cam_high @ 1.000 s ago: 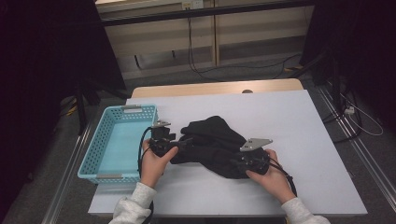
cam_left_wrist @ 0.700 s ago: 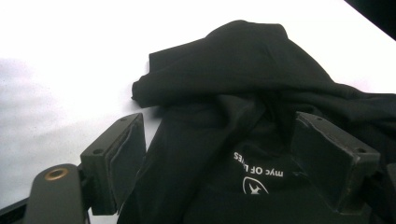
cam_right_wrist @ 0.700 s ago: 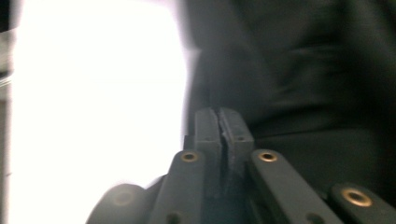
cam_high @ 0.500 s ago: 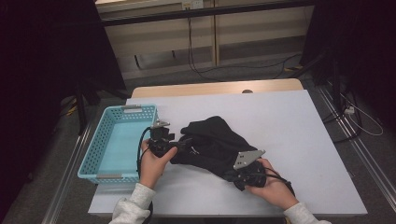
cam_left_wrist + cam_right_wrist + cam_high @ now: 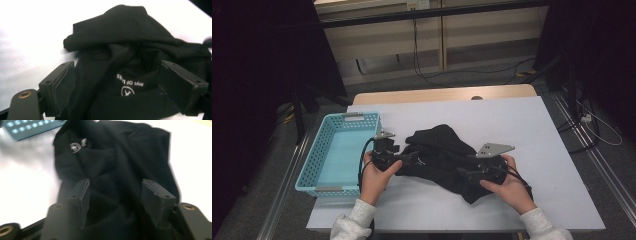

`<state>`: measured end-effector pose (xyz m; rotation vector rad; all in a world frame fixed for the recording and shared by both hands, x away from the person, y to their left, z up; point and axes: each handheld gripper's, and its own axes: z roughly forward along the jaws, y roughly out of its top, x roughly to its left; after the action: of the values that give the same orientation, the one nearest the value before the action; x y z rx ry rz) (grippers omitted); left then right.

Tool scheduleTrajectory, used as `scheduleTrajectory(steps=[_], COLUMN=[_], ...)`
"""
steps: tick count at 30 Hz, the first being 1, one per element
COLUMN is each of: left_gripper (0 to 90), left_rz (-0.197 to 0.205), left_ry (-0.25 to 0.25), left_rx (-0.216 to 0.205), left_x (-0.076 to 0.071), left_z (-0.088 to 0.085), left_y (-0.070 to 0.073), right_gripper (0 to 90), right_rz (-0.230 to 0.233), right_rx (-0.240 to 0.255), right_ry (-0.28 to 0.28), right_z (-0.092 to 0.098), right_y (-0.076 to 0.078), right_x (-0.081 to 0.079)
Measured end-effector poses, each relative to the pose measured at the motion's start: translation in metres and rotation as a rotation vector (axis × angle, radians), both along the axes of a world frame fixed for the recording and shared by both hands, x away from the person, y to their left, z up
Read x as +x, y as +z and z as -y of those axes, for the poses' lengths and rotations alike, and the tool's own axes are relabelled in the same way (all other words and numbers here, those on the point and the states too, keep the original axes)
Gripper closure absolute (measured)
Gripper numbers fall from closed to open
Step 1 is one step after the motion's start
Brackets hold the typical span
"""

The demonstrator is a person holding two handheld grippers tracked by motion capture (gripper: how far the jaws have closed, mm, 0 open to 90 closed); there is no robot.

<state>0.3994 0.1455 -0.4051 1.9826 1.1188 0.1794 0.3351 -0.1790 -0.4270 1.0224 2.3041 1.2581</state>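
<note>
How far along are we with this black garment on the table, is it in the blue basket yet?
Not yet. Nothing looks finished: the black garment lies crumpled on the white table, and the blue basket beside it holds nothing. In hand: the left gripper and the right gripper both straddle its folds with jaws apart; the right's jaws have just been opening. Left: gripping it and handling it, perhaps into the basket.

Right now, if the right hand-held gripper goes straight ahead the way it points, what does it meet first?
The black garment: the right hand-held gripper, jaws apart and just opening, already has cloth lying between them. Beyond it sits the blue basket, though depth is unclear.
</note>
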Motion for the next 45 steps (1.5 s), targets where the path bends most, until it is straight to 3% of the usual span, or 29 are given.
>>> scheduleTrajectory(steps=[4, 9, 15, 18, 21, 24, 27, 29, 32, 35, 40, 45], left_gripper=[14.5, 14.4, 14.3, 14.4, 14.3, 14.3, 14.4, 14.3, 14.3, 14.4, 14.4, 14.4], left_rz=[-0.001, 0.004, 0.016, 0.014, 0.013, 0.019, 0.012, 0.010, 0.007, 0.006, 0.002, 0.009], left_ry=[0.007, 0.020, 0.028, 0.036, 0.034, 0.025, 0.017, 0.017, 0.018, 0.020, 0.019, 0.014], left_rx=[0.005, -0.003, 0.012, 0.016, 0.019, 0.016, 0.017, 0.018, 0.019, 0.022, 0.023, 0.015], left_x=[-0.004, -0.009, -0.014, -0.016, -0.019, -0.021, -0.021, -0.021, -0.022, -0.023, -0.023, -0.021], left_z=[-0.004, -0.009, -0.012, -0.014, -0.014, -0.014, -0.012, -0.010, -0.010, -0.011, -0.013, -0.013], left_y=[0.000, 0.002, 0.004, 0.003, 0.004, 0.006, 0.004, 0.002, 0.001, 0.001, 0.000, 0.002], right_gripper=[32.2, 25.7, 20.7, 20.8, 20.7, 22.3, 34.1, 40.3, 57.4, 83.4, 87.1, 87.3], right_rz=[0.013, -0.008, -0.054, -0.057, -0.070, -0.088, -0.105, -0.123, -0.138, -0.140, -0.118, -0.104], right_rx=[-0.003, 0.016, -0.072, -0.075, -0.047, -0.089, -0.074, -0.098, -0.121, -0.109, -0.151, -0.181], right_ry=[-0.032, -0.079, -0.115, -0.121, -0.131, -0.144, -0.116, -0.102, -0.068, -0.037, -0.081, -0.142], right_z=[0.001, 0.002, -0.003, -0.006, -0.010, -0.014, -0.016, -0.020, -0.025, -0.028, -0.021, 0.016], right_y=[0.002, 0.003, -0.012, -0.013, -0.012, -0.015, -0.020, -0.023, -0.027, -0.027, -0.021, -0.014], right_x=[0.013, 0.032, 0.048, 0.056, 0.065, 0.073, 0.075, 0.076, 0.075, 0.074, 0.069, 0.058])
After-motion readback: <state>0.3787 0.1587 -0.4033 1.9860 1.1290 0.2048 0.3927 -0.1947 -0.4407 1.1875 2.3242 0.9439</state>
